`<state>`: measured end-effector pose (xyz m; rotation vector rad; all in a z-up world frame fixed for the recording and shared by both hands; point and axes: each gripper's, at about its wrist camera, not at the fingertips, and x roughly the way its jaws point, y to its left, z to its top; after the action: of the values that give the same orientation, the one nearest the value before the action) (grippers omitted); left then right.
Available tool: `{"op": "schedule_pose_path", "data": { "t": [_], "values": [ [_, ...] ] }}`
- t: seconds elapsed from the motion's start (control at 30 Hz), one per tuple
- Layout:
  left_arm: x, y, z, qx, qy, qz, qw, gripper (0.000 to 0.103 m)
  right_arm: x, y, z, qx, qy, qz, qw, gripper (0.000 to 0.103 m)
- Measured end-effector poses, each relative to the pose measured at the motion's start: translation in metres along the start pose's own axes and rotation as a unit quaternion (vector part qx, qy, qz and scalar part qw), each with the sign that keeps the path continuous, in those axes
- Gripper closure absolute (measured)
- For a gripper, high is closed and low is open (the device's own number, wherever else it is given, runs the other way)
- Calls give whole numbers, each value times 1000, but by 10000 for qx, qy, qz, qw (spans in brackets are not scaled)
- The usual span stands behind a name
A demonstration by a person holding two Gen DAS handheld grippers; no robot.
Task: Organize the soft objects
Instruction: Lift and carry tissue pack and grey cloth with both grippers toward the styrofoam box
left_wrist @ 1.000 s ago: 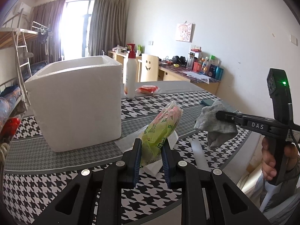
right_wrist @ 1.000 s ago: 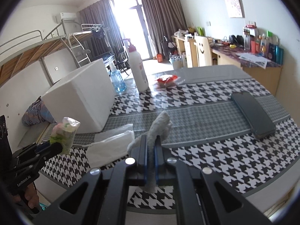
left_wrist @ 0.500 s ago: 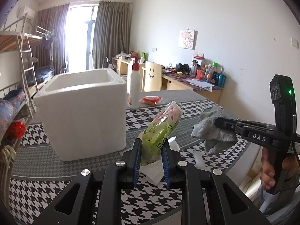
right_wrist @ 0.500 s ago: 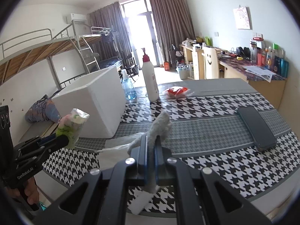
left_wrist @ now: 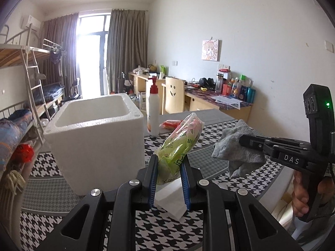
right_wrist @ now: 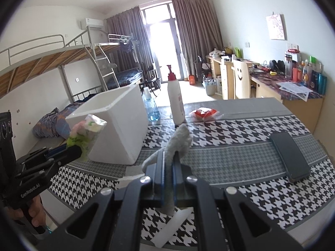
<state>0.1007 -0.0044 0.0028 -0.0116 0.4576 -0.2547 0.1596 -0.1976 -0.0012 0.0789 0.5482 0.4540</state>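
Observation:
My left gripper (left_wrist: 168, 163) is shut on a green and pink tissue pack (left_wrist: 180, 144) and holds it above the table, right of the white foam box (left_wrist: 98, 133). The pack also shows in the right wrist view (right_wrist: 88, 129). My right gripper (right_wrist: 170, 159) is shut on a grey cloth (right_wrist: 178, 142), held above the table to the right of the left gripper. The cloth also shows in the left wrist view (left_wrist: 236, 152). The box (right_wrist: 117, 125) is open at the top, and what I see of its inside is bare.
A white plastic bag (left_wrist: 171, 198) lies on the houndstooth tablecloth (right_wrist: 240, 146) below the grippers. A white pump bottle (left_wrist: 152, 113), a red packet (left_wrist: 170, 123) and a clear water bottle (right_wrist: 151, 108) stand behind the box. A black phone (right_wrist: 290, 156) lies at the right.
Both grippers have risen with their objects, so the box's open top now shows. The white bag on the table sits lower in both views.

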Motion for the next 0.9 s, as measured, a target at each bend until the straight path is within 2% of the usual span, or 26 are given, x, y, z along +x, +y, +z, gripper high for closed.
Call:
{"op": "schedule_pose_path", "data": {
  "t": [0.4, 0.63, 0.9],
  "values": [
    [5, 6, 15, -35, -109, 137, 9998, 81, -1, 6, 12, -121, -178, 77, 9997, 95],
    [7, 5, 27, -21, -138, 50, 9999, 81, -5, 10, 22, -166, -337, 123, 9992, 95],
    [11, 2, 34, 90, -219, 196, 9995, 81, -5, 15, 31, -208, -428, 200, 9987, 95]
  ]
}}
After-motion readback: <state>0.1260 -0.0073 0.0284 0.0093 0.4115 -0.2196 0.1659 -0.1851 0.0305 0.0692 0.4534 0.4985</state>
